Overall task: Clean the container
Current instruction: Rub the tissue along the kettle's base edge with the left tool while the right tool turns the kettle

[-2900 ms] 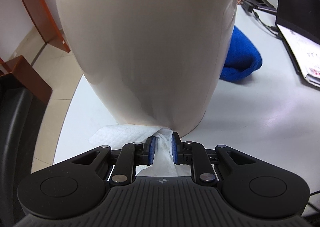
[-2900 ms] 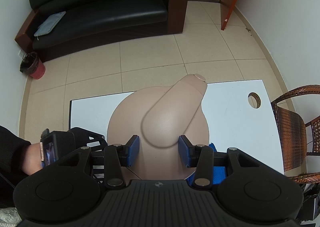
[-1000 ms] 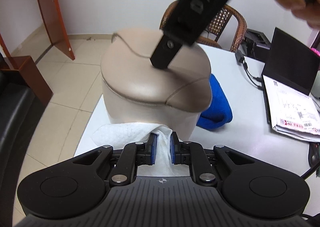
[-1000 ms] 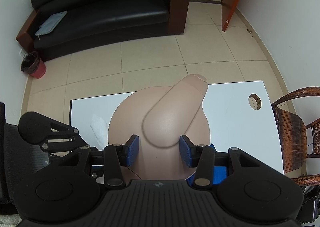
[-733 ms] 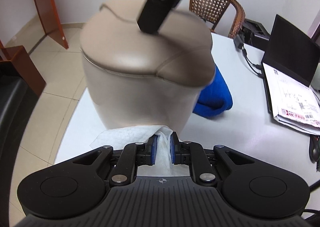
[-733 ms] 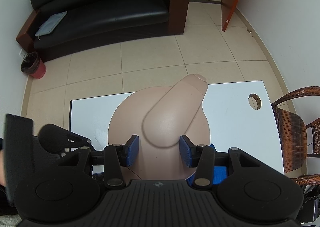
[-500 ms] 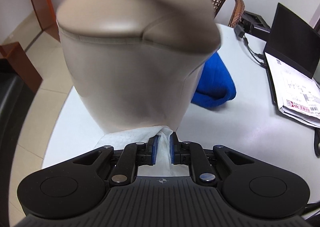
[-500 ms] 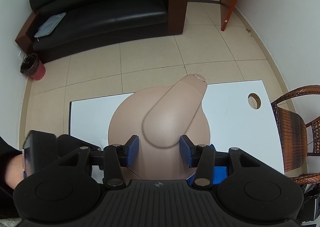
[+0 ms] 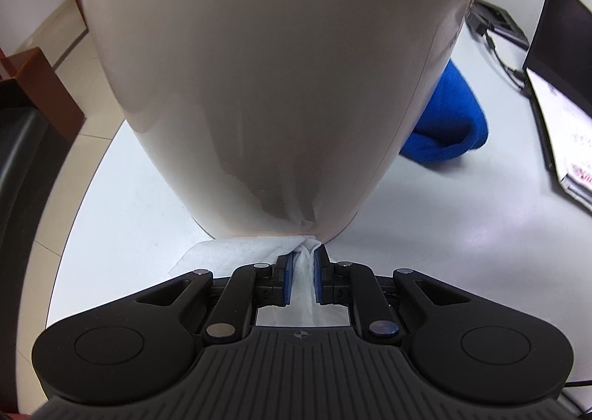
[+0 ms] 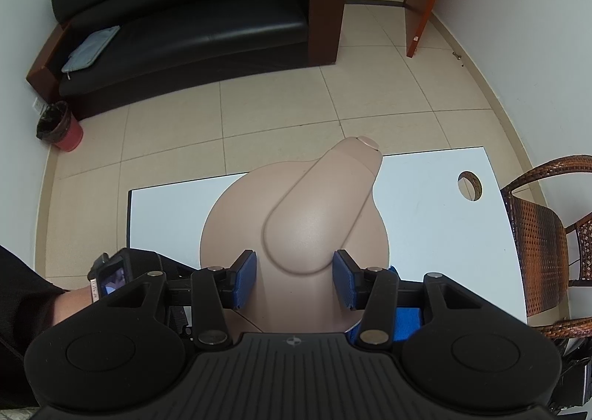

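Observation:
A beige container point(image 9: 266, 80) with a lid and a long lid handle point(image 10: 318, 213) stands on the white table point(image 9: 122, 198). My left gripper point(image 9: 302, 264) is shut on a white wipe point(image 9: 236, 251) and presses it against the container's lower side wall. My right gripper point(image 10: 294, 277) looks down from above, its blue pads point(image 10: 244, 277) closed against both sides of the lid handle. The left gripper and the hand holding it show at the lower left of the right wrist view point(image 10: 122, 272).
A blue cloth point(image 9: 447, 124) lies on the table right of the container. A laptop point(image 9: 562, 61) with papers and cables sit at the far right. A wicker chair point(image 10: 544, 235), a black sofa point(image 10: 185, 13) and a red bin point(image 10: 61, 126) stand around the table.
My left gripper has moved with the wipe from a raised, backed-off position down and in against the container's lower wall. My right gripper has stayed on the lid handle.

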